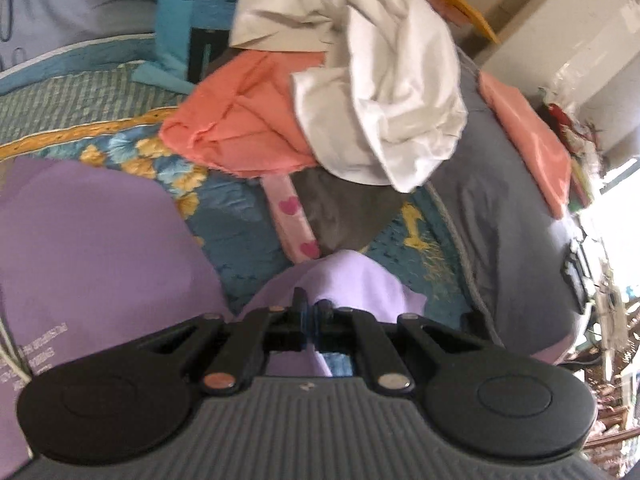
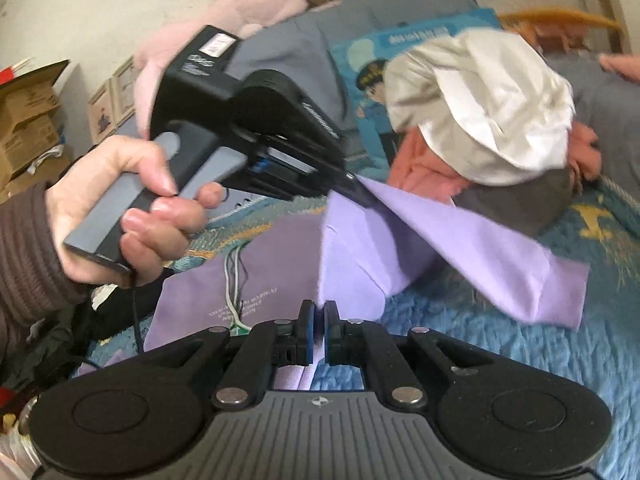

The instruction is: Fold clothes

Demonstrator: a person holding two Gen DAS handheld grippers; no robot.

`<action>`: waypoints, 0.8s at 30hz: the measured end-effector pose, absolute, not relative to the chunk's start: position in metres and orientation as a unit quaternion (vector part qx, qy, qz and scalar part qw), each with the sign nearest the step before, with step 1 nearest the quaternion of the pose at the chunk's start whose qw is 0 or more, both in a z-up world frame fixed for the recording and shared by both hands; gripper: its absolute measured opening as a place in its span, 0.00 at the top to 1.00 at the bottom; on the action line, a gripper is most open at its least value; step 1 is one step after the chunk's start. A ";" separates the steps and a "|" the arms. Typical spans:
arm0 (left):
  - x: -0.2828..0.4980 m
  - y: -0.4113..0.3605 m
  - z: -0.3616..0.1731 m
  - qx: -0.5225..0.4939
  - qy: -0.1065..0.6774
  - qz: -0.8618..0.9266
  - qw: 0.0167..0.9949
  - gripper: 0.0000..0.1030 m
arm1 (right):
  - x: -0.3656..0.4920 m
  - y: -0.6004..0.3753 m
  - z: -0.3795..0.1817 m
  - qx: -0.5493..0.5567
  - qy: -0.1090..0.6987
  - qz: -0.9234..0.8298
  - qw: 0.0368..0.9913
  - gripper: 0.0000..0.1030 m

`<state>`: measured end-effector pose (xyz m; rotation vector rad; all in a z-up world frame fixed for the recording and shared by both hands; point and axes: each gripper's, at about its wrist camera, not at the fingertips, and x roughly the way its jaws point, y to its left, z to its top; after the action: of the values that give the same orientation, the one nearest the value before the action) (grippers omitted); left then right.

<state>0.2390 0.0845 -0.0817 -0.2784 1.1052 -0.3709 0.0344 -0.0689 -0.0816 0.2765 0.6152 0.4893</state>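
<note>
Purple shirt (image 2: 400,240) hangs over the bed (image 2: 520,344), pile at 1 o'clock. Left gripper (image 1: 311,312) and right gripper (image 2: 319,316) both pinch it tight; pulling evenly probably keeps the fold clean.

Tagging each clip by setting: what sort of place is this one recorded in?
Most likely a bedroom at home. The purple garment is being handled over a blue floral quilt, with a cartoon-print pillow behind a heap of unfolded clothes, and cardboard boxes against the wall.
</note>
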 end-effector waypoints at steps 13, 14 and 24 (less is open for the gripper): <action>0.239 0.091 -0.065 -0.129 0.501 -0.166 0.840 0.98 | 0.022 -0.063 -0.150 0.242 0.437 0.300 0.812 0.41; 0.240 0.091 -0.060 -0.126 0.499 -0.167 0.841 0.98 | 0.024 -0.057 -0.154 0.243 0.444 0.306 0.806 0.41; 0.245 0.118 -0.026 -0.125 0.477 -0.151 0.857 0.98 | 0.049 0.029 -0.174 0.276 0.494 0.358 0.743 0.41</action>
<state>0.2454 0.1182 -0.0263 -0.2626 1.0029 -0.3166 0.0493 0.0292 -0.1737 0.6042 1.0827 0.7836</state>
